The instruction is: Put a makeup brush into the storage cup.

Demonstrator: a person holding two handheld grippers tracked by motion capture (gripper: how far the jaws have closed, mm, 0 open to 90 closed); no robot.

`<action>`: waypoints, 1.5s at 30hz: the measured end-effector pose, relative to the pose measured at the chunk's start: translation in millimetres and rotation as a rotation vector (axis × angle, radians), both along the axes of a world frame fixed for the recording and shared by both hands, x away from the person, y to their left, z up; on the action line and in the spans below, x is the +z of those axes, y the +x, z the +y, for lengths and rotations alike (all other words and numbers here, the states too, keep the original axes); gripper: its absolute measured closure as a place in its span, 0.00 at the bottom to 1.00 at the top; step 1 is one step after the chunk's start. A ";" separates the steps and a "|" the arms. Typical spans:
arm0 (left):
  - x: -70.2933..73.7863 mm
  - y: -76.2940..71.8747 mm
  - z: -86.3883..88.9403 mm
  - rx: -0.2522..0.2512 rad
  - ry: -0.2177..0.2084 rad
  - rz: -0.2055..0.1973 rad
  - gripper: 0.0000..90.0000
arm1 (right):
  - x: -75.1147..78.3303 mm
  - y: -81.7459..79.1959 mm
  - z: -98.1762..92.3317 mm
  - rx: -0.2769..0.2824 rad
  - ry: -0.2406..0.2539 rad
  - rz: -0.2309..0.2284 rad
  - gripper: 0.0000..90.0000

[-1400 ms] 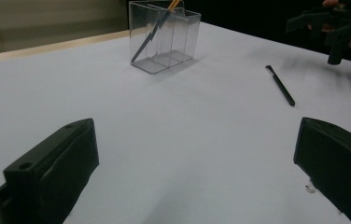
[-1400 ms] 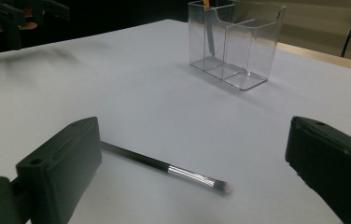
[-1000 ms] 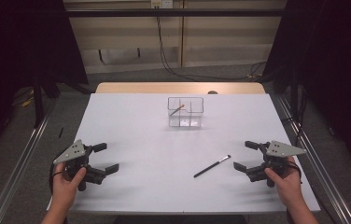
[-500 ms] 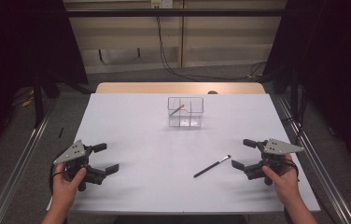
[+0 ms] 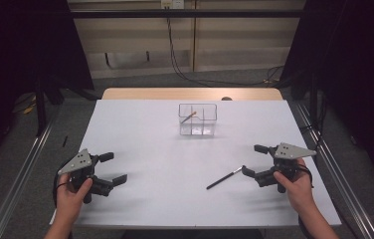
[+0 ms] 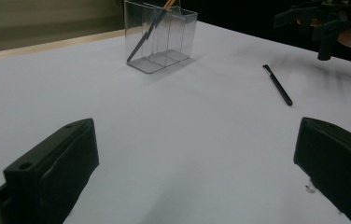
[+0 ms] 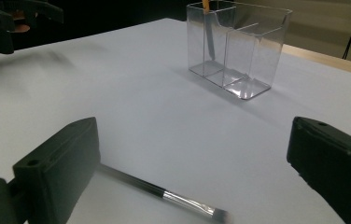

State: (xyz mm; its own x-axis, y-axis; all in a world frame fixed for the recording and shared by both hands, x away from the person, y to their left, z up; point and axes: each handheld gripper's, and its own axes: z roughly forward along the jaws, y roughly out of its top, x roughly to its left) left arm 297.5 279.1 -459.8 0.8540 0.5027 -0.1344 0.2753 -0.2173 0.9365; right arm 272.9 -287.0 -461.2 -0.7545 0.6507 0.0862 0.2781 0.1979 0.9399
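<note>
Both tongs released — right tongs (image 5: 254,161) near brush (image 5: 224,178); left tongs (image 5: 112,168) apart; no writing legible.

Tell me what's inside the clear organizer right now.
The clear organizer holds one pencil-like stick leaning in an end compartment, its light tip above the rim. The other compartments look empty. Nothing is covered; the walls are see-through.

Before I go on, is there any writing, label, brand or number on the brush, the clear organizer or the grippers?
None can be read.
Brush: no print visible.
Clear organizer: bare, no label.
Right gripper and left gripper: grey plates and black jaws carry no legible marks.
White table: plain.
</note>
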 end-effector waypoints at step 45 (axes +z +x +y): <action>-1.6 0.0 -3.3 -0.014 0.005 0.009 0.00 | 12.4 56.0 37.3 0.137 -0.323 0.287 0.03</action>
